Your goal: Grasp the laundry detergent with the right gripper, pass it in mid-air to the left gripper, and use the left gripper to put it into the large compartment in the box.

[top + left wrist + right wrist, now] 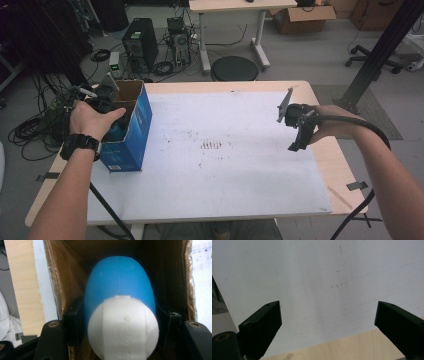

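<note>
left gripper (117, 322) clamped on a smooth blue egg-shaped object with a white rounded plastic end (117, 290), inside the open blue cardboard box (131, 125) at the left edge of the white table mat (225, 150). right gripper (328, 315) spread wide, empty, over bare mat.

A blue cardboard box with an open brown top (131, 131) stands at the left edge of the white sheet (225, 165) that covers the pale wooden tabletop (345, 165). The left hand (92, 120), with a black watch on its wrist, holds the left gripper (111, 111) down inside the box's open top. Well apart, over the sheet's right edge, the right hand (332, 127) holds the black right gripper (299, 134) above the sheet, pointing down. Dark smudges mark the sheet's middle.
</note>
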The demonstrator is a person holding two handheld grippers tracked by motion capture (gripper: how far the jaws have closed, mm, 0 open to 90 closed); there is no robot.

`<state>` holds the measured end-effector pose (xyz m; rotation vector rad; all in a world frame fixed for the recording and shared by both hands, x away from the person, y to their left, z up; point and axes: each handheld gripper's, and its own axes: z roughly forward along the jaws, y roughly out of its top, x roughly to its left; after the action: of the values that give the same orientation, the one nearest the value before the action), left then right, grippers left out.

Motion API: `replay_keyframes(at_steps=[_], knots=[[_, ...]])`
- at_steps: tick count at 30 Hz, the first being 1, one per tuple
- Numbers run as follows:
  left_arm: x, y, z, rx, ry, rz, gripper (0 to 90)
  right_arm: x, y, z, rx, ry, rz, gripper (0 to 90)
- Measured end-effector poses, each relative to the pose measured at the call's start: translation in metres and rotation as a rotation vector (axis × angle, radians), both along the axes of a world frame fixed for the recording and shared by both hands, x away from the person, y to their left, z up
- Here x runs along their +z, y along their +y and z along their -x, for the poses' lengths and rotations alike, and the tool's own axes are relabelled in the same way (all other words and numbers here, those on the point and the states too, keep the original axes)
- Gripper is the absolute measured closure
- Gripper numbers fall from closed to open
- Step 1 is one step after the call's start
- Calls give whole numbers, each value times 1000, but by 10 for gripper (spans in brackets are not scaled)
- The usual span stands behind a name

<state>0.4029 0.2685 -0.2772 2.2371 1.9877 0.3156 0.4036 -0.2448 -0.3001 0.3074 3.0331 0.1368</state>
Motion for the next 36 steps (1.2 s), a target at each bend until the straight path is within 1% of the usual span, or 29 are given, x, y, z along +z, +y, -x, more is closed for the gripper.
replay_keyframes(at_steps=[7,9,10,12,15,16,17,19,24,27,30,33,36], knots=[[0,-3,0,-3,2,-10,374,-2,0,0,-4,0,0,72],[0,-4,-1,-9,9,-5,372,-2,0,1,-9,4,6,73],[1,-4,0,-10,14,0,370,-3,0,1,-3,3,6,73],[2,-5,0,-14,23,6,362,-2,0,1,-8,0,8,74],[5,-7,1,-22,24,8,348,-1,-1,1,-3,-1,5,74],[6,-7,2,-21,23,8,344,0,-1,2,-9,2,4,74],[7,-7,2,-19,24,6,335,0,-1,1,-3,2,0,74],[10,-8,3,-19,19,-6,324,0,-1,2,-5,2,5,74],[25,-7,5,-14,-2,-22,319,1,1,2,-2,4,0,74],[36,-9,6,-24,-14,-34,314,3,2,2,6,1,0,74],[47,-13,8,-35,-35,-43,312,5,3,2,2,-1,3,74],[57,-19,10,-61,-45,-48,312,8,4,3,0,-4,-3,73],[66,-29,14,-96,-63,-54,307,10,5,4,2,-9,-8,74]])
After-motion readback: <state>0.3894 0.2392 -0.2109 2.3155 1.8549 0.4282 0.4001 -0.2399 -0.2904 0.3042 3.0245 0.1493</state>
